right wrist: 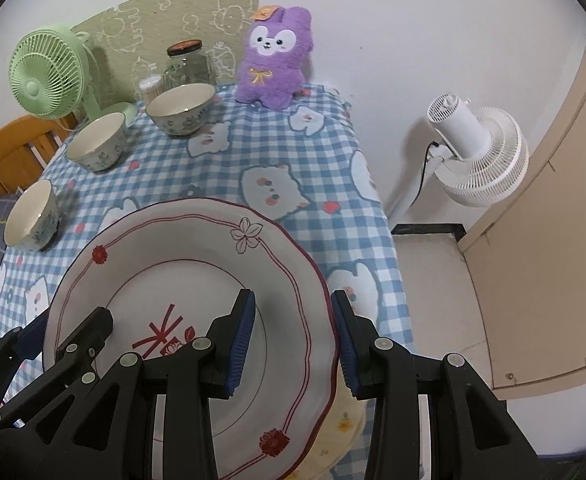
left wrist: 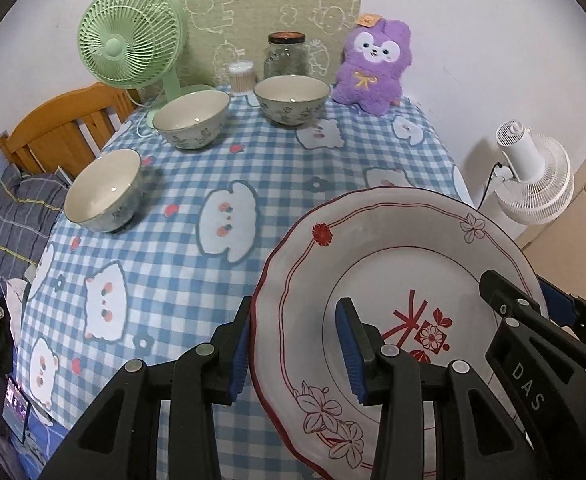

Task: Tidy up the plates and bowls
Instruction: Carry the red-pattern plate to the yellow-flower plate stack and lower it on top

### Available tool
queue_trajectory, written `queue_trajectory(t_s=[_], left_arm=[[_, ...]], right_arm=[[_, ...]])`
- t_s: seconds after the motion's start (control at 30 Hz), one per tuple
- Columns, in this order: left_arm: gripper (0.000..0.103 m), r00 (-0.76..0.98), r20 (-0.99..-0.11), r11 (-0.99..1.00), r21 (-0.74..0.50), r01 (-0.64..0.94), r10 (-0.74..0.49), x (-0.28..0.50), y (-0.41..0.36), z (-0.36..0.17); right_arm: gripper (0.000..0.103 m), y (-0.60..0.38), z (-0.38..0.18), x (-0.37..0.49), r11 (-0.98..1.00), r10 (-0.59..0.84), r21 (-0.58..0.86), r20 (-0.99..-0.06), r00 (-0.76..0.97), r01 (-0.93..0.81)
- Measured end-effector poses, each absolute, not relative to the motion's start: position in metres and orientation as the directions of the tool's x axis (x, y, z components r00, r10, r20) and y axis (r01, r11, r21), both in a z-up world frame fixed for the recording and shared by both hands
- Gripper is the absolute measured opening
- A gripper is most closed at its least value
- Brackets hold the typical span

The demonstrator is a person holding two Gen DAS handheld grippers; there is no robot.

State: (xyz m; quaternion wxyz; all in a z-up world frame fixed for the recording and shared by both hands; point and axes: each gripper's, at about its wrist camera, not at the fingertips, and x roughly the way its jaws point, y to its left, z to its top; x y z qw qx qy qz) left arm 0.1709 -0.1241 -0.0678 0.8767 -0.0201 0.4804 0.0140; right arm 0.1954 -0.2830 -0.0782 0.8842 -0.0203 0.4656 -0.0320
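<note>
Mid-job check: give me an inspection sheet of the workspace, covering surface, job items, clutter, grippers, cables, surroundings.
Surface: table under a blue checked cloth with cartoon animals.
Job's things: white plate with red pattern held above the near table edge; a yellowish plate shows under it; three floral bowls, near-left, middle, far, all upright and apart.
Clutter: green fan, glass jar, cotton swab tub, purple plush along the far edge.
Grippers: left gripper and right gripper each straddle the plate's rim on opposite sides.
Cables: white cord by the green fan; black cord at the white fan.
Surroundings: white fan, wooden bed frame, beige door.
</note>
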Motion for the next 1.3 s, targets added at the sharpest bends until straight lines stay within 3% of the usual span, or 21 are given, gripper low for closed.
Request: queue_trajectory(t_s=[1.3], left_arm=[[0.040,0.453,-0.890,0.999,0.031,-0.029,0.041,0.163,-0.157,-0.126]], right_arm=[[0.042,-0.310,-0.144,0.196,0.996,-0.087,-0.092,-0.895,0.437,0.010]])
